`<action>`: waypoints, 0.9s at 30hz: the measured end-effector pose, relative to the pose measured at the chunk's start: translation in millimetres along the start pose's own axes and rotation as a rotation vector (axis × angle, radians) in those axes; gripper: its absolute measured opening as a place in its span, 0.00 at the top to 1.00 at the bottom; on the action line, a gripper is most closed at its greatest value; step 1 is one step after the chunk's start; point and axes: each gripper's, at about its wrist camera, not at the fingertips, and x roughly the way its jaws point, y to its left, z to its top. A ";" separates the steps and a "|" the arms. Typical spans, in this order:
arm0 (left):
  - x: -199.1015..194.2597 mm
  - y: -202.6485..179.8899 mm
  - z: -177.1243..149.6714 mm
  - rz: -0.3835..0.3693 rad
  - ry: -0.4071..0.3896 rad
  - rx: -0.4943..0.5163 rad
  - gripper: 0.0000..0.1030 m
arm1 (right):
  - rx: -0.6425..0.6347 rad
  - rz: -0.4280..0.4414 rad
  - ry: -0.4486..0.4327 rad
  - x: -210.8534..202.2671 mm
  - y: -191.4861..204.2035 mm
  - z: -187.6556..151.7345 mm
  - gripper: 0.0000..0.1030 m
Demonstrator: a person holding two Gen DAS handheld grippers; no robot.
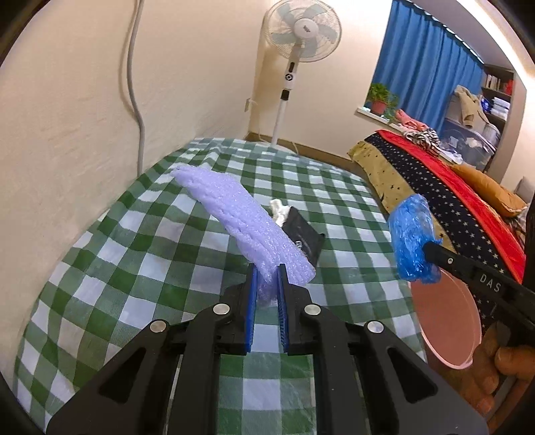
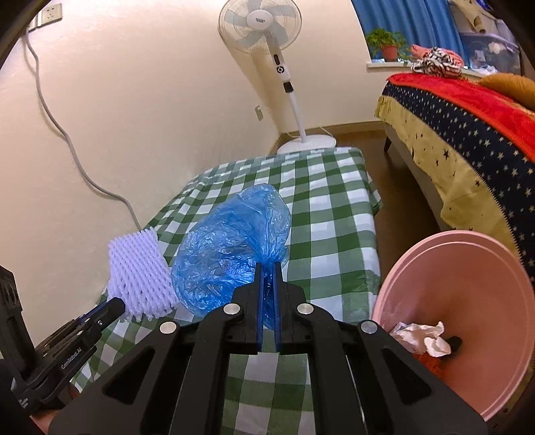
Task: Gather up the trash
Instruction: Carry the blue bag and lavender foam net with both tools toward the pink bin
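My left gripper (image 1: 266, 270) is shut on a white foam net sleeve (image 1: 240, 221) and holds it above the green checked table (image 1: 140, 267). The sleeve also shows in the right wrist view (image 2: 138, 271). My right gripper (image 2: 268, 267) is shut on a crumpled blue plastic bag (image 2: 230, 247), held above the table; the bag also shows in the left wrist view (image 1: 413, 241). A pink bin (image 2: 468, 301) stands right of the table with white crumpled paper (image 2: 423, 338) inside. A black wrapper with white tissue (image 1: 297, 227) lies on the table behind the sleeve.
A standing fan (image 2: 264, 30) is at the far end of the table by the cream wall. A bed with a starred cover (image 2: 468, 134) is on the right across a strip of wood floor. A grey cable (image 1: 137, 100) runs down the wall.
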 end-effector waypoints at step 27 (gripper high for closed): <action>-35.4 -41.0 -7.6 -0.091 -0.049 0.089 0.89 | -0.025 -0.075 -0.075 -98.4 -28.9 24.4 0.95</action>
